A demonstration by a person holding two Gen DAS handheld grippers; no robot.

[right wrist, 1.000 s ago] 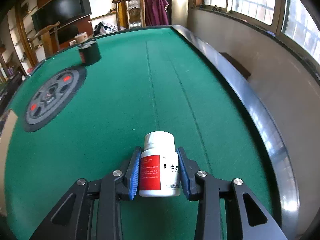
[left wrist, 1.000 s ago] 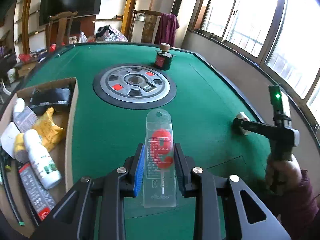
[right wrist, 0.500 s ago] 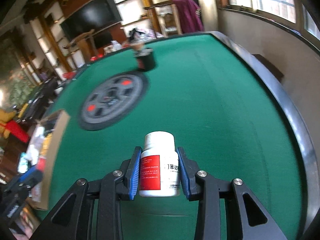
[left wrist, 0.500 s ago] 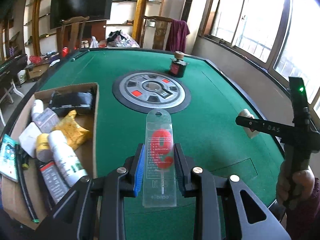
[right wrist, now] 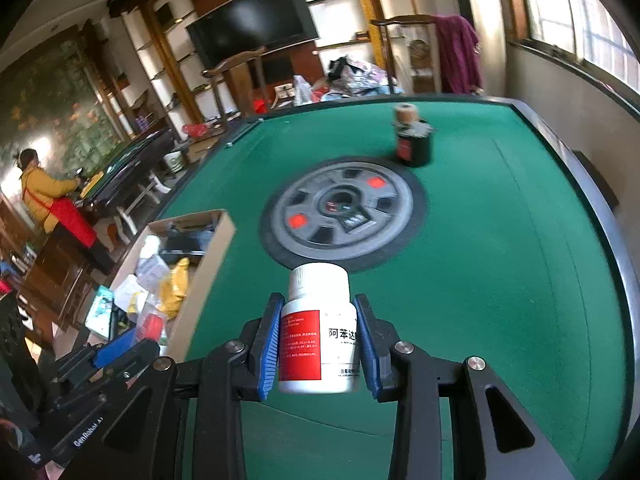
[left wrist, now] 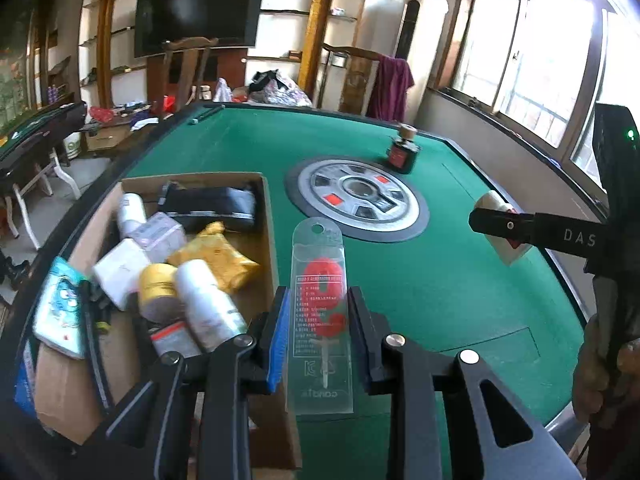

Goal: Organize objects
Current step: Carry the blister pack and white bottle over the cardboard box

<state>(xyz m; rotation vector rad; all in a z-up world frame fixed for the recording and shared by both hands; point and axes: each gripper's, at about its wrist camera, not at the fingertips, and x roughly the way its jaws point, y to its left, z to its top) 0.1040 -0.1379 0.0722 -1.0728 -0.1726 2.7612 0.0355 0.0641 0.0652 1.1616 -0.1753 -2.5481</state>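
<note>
Both hands are carrying items toward the cardboard box (left wrist: 266, 216) at the left edge of the green bench (left wrist: 460, 304), so the step in hand looks like the transport leg of a put-away. The left tool (left wrist: 318, 334) is clenched on a clear packet with a red candle (left wrist: 320, 312), held upright above the bench just beside the box's right wall. The right tool (right wrist: 318, 340) is clamped on a white pill bottle (right wrist: 318, 332), off the felt and nearer the round grey centre disc (right wrist: 344, 212). Next, each tool probably needs to travel over the box's open top and find a gap among the bottles and pouches before letting go. Compared with a second earlier, both views have swung leftward: the box now fills more of the left view, and it has entered the right view, where only felt showed before. A dark jar (left wrist: 403, 151) remains on the bench.
</note>
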